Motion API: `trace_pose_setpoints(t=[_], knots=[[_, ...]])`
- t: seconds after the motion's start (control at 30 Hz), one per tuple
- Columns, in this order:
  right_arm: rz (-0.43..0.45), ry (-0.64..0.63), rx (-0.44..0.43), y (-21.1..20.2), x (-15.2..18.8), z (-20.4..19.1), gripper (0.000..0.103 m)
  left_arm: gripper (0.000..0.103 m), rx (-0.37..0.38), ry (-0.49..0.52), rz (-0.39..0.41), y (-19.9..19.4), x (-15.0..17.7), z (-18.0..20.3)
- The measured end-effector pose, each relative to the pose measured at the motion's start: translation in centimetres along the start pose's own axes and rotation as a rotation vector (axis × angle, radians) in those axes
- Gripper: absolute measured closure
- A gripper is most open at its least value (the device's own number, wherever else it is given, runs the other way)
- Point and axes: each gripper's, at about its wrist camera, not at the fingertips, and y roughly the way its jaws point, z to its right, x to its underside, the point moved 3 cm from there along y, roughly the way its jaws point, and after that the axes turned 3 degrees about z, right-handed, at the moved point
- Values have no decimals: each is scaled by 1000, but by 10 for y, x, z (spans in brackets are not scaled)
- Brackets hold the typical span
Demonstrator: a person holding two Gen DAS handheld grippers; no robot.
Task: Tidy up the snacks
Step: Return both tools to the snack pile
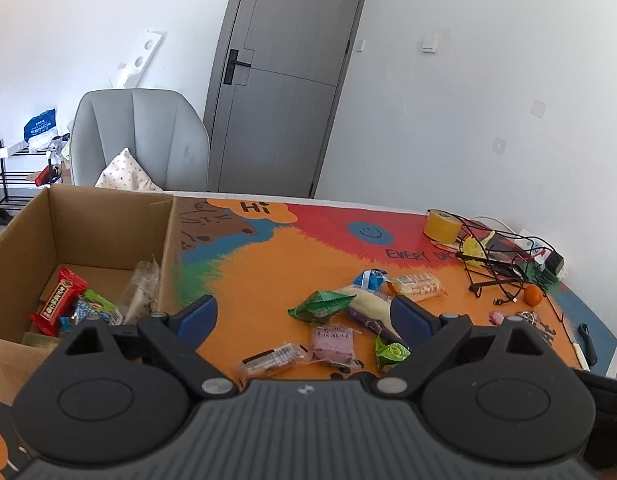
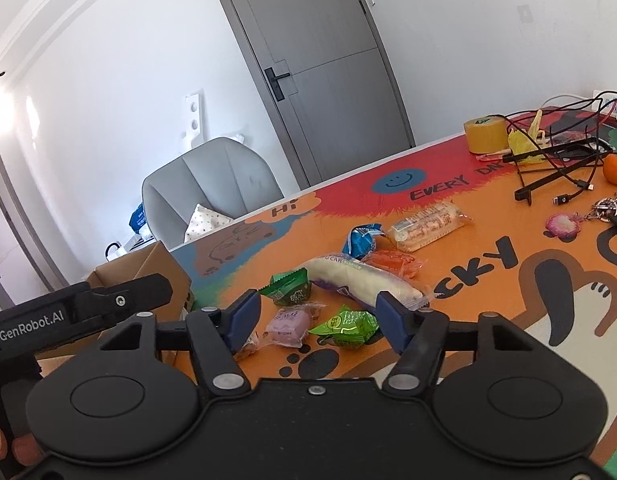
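Observation:
A cardboard box [image 1: 108, 220] stands at the table's left and holds several packets, among them a red one [image 1: 58, 300]. Loose snacks lie on the colourful mat: a long white roll [image 2: 360, 282], green packets [image 2: 346, 326] [image 1: 320, 306], a pink packet [image 2: 288, 326], a blue packet [image 2: 362, 240], a cracker pack [image 2: 426, 226] and a dark bar [image 1: 274, 358]. My left gripper [image 1: 304, 314] is open and empty above the snacks, right of the box. My right gripper [image 2: 318, 314] is open and empty over the pink and green packets.
A yellow tape roll [image 2: 486, 134], tangled black cables with a stand [image 2: 556, 164], an orange fruit [image 2: 614, 168] and keys with a pink charm [image 2: 564, 224] sit at the table's far right. A grey chair [image 1: 140, 140] and a door [image 1: 292, 80] are behind the table.

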Motion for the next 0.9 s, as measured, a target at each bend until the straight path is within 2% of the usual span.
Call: trace_pose_setpoints(t=[0.1, 0.23, 0.4, 0.77, 0.9], knots=[[-22, 24, -13, 7, 4, 6, 55, 17, 11, 12, -16, 10, 6, 5], [-55, 45, -2, 19, 11, 13, 56, 22, -7, 37, -27, 26, 13, 11], [-87, 64, 11, 33, 17, 20, 56, 28, -15, 10, -77, 46, 21, 11], [-127, 63, 14, 59, 20, 20, 55, 34, -91, 8, -107, 75, 30, -5], [-153, 60, 31, 66, 25, 19, 59, 36, -107, 5, -124, 83, 35, -10]])
